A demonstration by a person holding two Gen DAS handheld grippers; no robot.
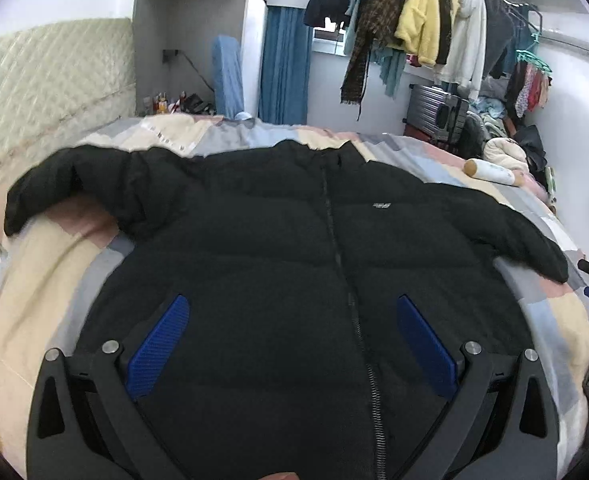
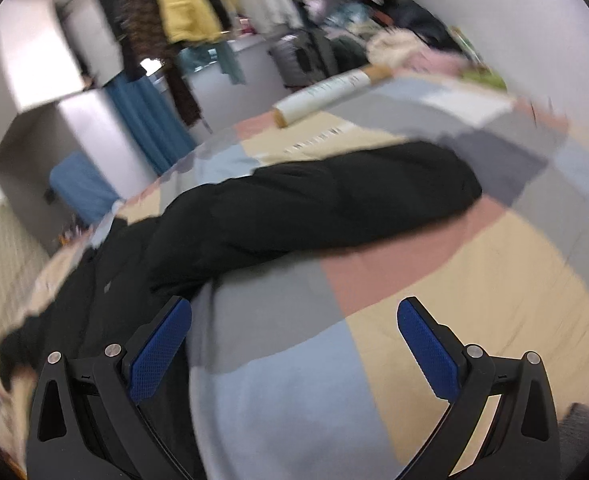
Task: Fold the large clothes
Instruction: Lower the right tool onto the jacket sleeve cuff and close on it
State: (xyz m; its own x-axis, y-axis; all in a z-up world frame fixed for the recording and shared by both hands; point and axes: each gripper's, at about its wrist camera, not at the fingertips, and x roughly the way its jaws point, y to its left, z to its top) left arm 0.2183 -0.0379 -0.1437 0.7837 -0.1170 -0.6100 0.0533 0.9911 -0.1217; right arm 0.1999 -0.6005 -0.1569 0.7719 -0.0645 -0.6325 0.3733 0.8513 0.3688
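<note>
Claws first, because they are nearest: the left claw (image 1: 293, 344) hangs over the lower front of the black jacket (image 1: 278, 248), its blue fingers (image 1: 160, 344) spread wide, and it holds nothing. The right claw (image 2: 294, 344) is spread wide in the same way and is also empty; it is over the bare patchwork bedcover (image 2: 434, 280), beside the jacket and not on it.

The jacket lies face up and zipped on the bed. In the left wrist view its zip (image 1: 336, 248) runs from 6 o'clock up to 12 o'clock, so the long axis of the body points straight away from the left claw, hem near and collar far. The sleeves go out to about 10 o'clock and 3 o'clock.

From the right claw, the right-side sleeve (image 2: 334, 200) lies at about 12 o'clock, stretched across from 9 to 2 o'clock, with its cuff toward 2 o'clock. This view is blurred, so fine detail is not clear.

I judge that the right claw is nearer to this sleeve, so the coming fold depends on reaching forward to it. Farther away, a white roll (image 2: 330, 94) rests on the bed.
</note>
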